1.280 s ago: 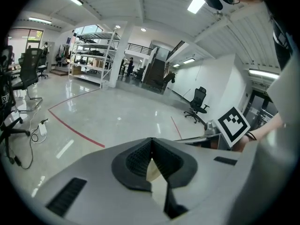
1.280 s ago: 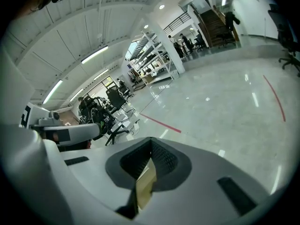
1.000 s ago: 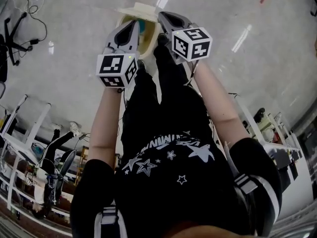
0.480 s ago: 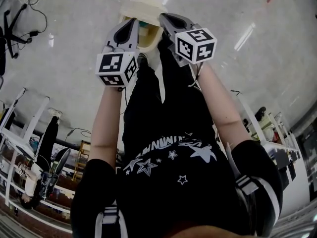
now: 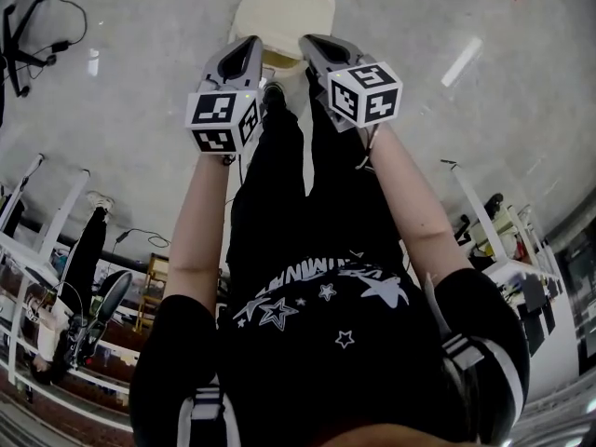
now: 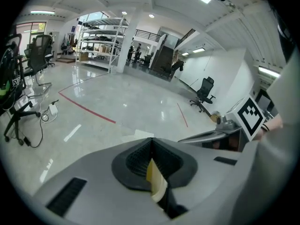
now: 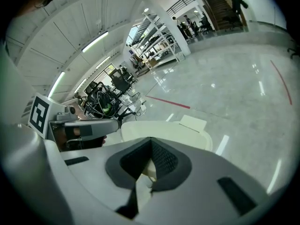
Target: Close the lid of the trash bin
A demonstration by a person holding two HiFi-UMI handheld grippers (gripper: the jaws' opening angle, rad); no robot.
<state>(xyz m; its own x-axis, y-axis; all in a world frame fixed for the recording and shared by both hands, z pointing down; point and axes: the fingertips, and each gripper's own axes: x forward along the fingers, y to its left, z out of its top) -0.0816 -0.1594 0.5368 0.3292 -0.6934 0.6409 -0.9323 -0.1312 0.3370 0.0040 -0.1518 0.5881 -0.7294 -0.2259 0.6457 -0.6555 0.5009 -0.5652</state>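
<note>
In the head view, the person is wearing black clothing [image 5: 317, 250] with white stars, and 2 bare forearms are reaching down and forward, side by side. Each is carrying a gripper topped by a marker cube, the left cube [image 5: 222, 119] sitting slightly lower in the picture than the right cube [image 5: 365, 91].

The left gripper [image 6: 151, 146] is pinching a thin cream edge, its ribbed black pads pressing together on that strip. The right gripper [image 7: 151, 144] is likewise closing on a cream edge that is showing between its pads. Both tips are meeting the near rim of the lid [image 5: 279, 7].

The cream lid is lying almost flat over the trash bin [image 5: 279, 59], covering nearly all of the opening, with only a yellowish sliver showing under the near rim between the 2 grippers.

The bin is standing on a glossy grey floor [image 5: 140, 63]. Further off, a red line [image 6: 89, 109] is crossing the floor, a black office chair [image 6: 205, 89] is standing near a wall, and white shelving [image 6: 101, 46] is rising at the back.
</note>
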